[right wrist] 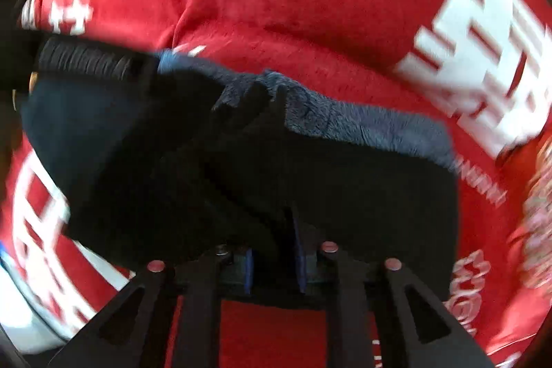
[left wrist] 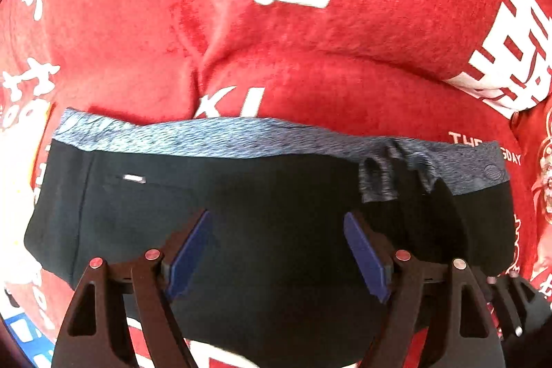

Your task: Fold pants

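While the pants point(left wrist: 262, 206) lie bunched on the red blanket point(left wrist: 345, 33), waistband point(left wrist: 214, 137) away from the cams, the left gripper point(left wrist: 276, 250) hangs over them w/ jaws apart, nothing between. Right gripper point(right wrist: 276, 250): jaws nearly together w/ dark cloth at the pads, but view's blurred, so can't tell if it's pinched. Risks, imo: a thin pinch slips out mid-pull; left grabs two layers, or blanket too, b/c the fabric's rumpled, and the fold ends up crooked.

A plush red blanket point(left wrist: 310, 33) (white characters printed across it) fills the background, brightly lit.
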The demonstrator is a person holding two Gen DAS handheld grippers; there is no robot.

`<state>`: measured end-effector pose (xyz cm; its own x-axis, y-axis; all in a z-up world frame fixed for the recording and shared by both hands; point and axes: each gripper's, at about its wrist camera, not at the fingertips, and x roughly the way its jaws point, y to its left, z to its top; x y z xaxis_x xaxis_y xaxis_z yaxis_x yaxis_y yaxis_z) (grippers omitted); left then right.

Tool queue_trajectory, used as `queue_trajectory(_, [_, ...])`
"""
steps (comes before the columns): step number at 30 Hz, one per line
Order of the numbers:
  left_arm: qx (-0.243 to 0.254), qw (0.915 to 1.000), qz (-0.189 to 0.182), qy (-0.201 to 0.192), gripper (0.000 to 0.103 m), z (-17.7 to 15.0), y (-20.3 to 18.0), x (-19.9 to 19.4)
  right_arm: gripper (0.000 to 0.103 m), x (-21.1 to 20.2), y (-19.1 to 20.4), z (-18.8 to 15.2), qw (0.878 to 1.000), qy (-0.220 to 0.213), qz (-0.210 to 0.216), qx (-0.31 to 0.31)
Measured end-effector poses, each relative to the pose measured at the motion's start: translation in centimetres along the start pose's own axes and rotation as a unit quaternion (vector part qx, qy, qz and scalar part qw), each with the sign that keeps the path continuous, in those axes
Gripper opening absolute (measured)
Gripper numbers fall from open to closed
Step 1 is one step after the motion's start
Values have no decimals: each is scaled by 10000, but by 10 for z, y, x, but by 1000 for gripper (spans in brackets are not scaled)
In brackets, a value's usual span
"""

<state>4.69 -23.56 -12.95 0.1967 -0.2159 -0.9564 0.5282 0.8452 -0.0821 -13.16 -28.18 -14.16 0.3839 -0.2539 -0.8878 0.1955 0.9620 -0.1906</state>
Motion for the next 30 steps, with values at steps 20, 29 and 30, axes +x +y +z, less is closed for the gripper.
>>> queue_trajectory(20, [1078, 9718, -1885, 917, 41, 1, -98, 11, 57, -33, -102, -48, 9683, 465, 715, 2350])
queue_trajectory(29, [1266, 9670, -2005, 930, 5, -3, -89, -8, 34, -36, -118, -59, 9562, 527, 1049, 2681])
queue_trajectory(30, [1266, 9685, -1869, 1055, 5, -8, -85, 1, 34, -37, -119, -60, 9563, 534, 1056, 2673])
